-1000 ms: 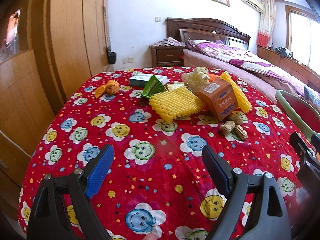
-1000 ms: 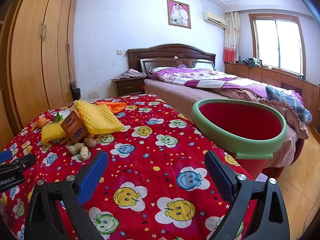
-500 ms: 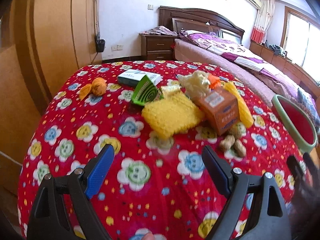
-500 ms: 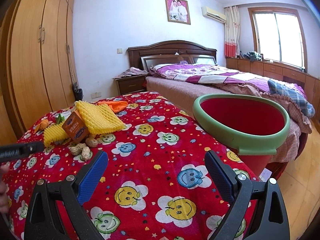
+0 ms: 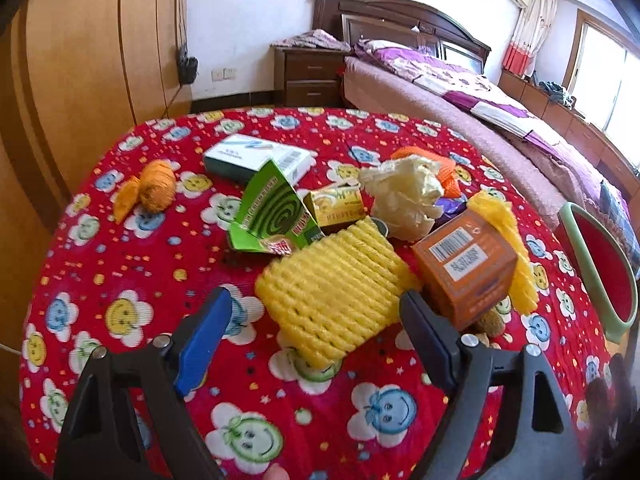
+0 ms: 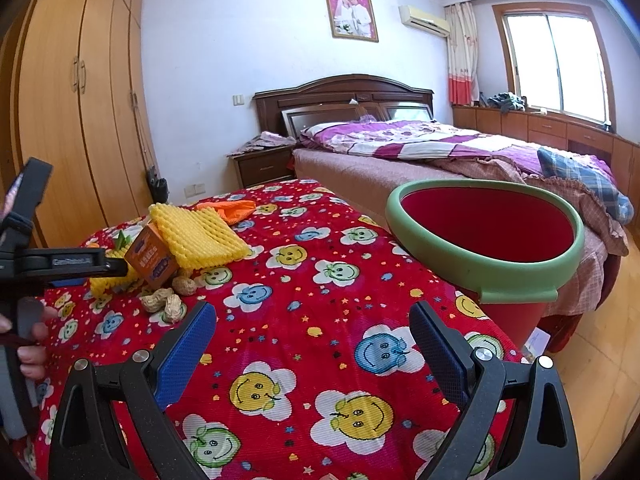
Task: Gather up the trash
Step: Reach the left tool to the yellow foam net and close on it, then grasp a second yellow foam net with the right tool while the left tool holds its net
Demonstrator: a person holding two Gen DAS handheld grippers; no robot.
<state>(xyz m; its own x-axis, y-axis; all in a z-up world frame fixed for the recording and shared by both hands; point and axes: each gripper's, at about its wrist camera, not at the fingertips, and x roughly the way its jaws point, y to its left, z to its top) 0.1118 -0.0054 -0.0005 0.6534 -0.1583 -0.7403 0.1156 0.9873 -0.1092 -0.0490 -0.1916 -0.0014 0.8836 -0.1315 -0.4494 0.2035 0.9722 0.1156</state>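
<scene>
Around foam net (image 5: 336,300), left tool (image 5: 316,312) closing.

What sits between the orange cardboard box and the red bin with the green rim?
In the right wrist view: yellow foam netting beside the box, then bare cloth up to the bin.

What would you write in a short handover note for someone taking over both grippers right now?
Left gripper: jaws closing around the near yellow foam net, pads not yet on it.
Right gripper: open, empty, over bare tablecloth.
Trash is piled on the table: orange box, green coil box, peanuts, crumpled wrapper.
Red bin stands at the table edge and looks empty.
Done: nothing binned.
Left: everything.
</scene>
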